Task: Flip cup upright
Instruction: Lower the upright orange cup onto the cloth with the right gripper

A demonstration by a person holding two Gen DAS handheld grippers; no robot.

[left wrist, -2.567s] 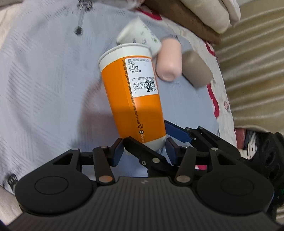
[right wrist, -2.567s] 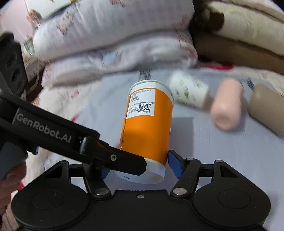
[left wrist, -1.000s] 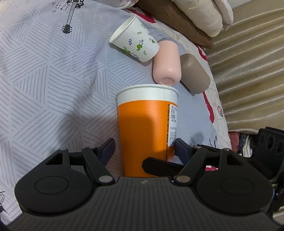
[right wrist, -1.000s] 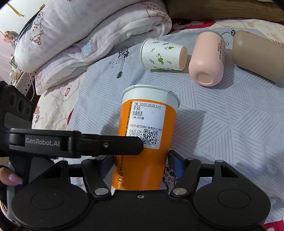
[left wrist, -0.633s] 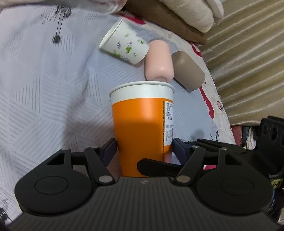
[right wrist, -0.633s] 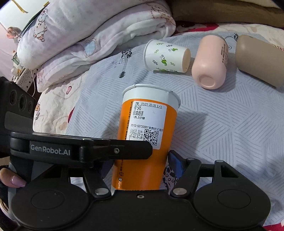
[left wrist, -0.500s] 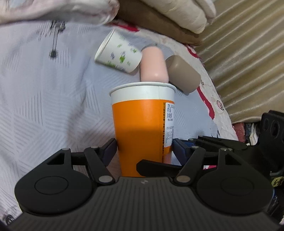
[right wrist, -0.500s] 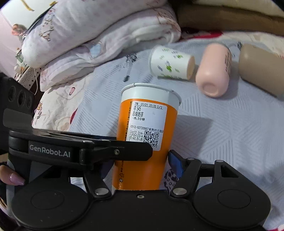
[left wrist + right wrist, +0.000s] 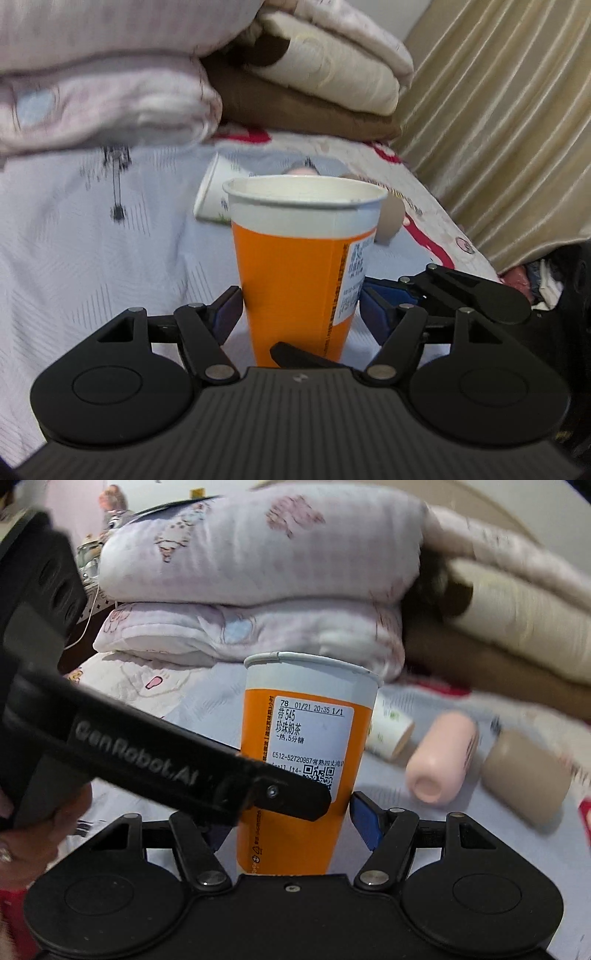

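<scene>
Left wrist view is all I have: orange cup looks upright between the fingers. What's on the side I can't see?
Observer: The right wrist view has the orange cup label face-on: printed text and a QR code, right way up.
Operator: Pink thing behind the rim?
Observer: A pink cup lying on its side on the bedsheet, closed end toward the camera.
Operator: Where does the left gripper sit in that view?
Observer: One finger of the left gripper crosses in front of the label's lower edge. I cannot tell if it presses the cup.
</scene>
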